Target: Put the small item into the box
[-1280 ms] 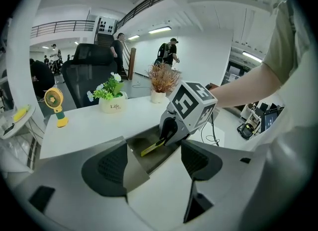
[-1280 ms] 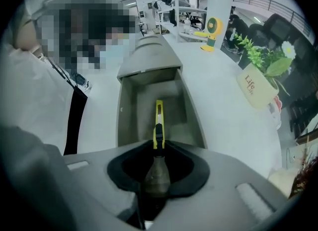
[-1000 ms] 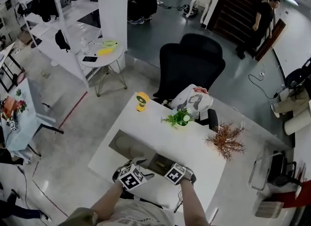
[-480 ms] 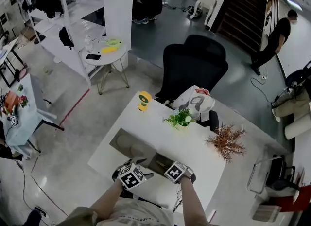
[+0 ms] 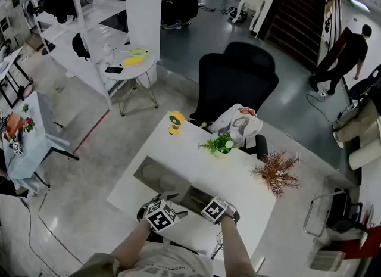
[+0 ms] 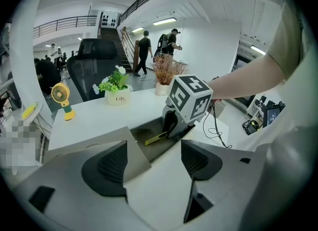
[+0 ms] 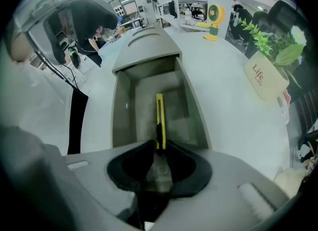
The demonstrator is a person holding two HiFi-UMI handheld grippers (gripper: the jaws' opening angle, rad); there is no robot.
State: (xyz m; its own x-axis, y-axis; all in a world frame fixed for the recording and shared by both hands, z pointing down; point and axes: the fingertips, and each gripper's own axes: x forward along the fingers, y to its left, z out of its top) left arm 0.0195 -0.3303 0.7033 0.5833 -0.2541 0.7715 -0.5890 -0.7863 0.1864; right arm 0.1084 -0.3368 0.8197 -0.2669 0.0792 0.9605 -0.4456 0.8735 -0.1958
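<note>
**Right tool** (image 7: 159, 151): closed on the rear end of a yellow cutter (image 7: 159, 118), our small item.

**Cutter:** points straight ahead of the jaws, down into the open box (image 7: 124, 125). We cannot tell whether its tip touches the box floor.

**Left tool** (image 6: 151, 163): jaws wide apart, nothing between the pads. It sits just left of the right tool, at the box's flap (image 6: 107, 140).

**Box:** stands on the white surface (image 7: 223, 71), directly under and ahead of the right tool.

**Status, as we judge it:** the item is in the box mouth, not yet let go. Release and withdrawal remain.
</note>
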